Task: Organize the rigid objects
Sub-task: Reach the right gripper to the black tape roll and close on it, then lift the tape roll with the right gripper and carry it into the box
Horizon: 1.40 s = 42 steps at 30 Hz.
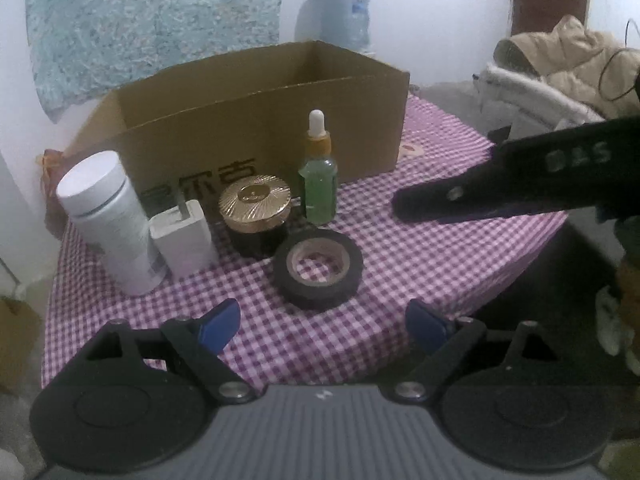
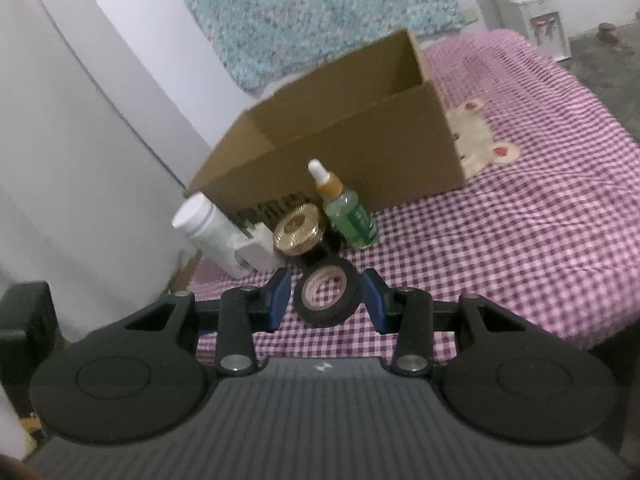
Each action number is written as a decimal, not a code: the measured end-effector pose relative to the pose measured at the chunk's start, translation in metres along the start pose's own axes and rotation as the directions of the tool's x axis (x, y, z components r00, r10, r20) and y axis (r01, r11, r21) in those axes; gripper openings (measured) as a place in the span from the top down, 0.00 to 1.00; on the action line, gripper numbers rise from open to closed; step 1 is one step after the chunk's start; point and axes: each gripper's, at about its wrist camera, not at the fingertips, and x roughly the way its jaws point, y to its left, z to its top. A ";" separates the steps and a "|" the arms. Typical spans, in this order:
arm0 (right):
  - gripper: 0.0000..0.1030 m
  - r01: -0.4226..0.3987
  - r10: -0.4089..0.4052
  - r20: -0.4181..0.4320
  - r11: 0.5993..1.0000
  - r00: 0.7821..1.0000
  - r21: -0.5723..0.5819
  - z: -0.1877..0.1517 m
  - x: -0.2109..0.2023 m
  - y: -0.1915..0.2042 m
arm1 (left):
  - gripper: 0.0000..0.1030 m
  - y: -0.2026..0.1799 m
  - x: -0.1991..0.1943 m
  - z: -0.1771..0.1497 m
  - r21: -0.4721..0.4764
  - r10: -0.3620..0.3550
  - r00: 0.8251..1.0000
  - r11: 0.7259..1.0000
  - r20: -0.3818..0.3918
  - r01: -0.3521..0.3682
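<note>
On the pink checked cloth [image 1: 420,264], a black tape roll [image 1: 318,270] lies flat. Behind it, in front of an open cardboard box [image 1: 256,128], stand a white bottle [image 1: 106,220], a white block [image 1: 184,240], a gold-lidded dark jar [image 1: 254,216] and a green dropper bottle [image 1: 319,184]. My left gripper [image 1: 324,326] is open, wide and empty, just short of the roll. My right gripper [image 1: 404,204] reaches in from the right, apart from the roll. In the right wrist view the right gripper [image 2: 326,300] is open only narrowly, and the tape roll [image 2: 326,298] shows between its fingers, untouched.
The cloth's near edge [image 1: 260,376] drops off just before my left gripper. A white wall [image 2: 80,140] stands at the left of the box. Jackets [image 1: 560,72] are piled at the far right, and a water dispenser [image 1: 346,12] stands behind the box.
</note>
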 end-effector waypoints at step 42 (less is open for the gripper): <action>0.83 0.106 -0.093 0.064 0.962 0.994 -0.252 0.061 0.005 0.063 | 0.35 -0.004 -0.038 0.075 0.066 0.012 0.978 0.997 0.210 -0.026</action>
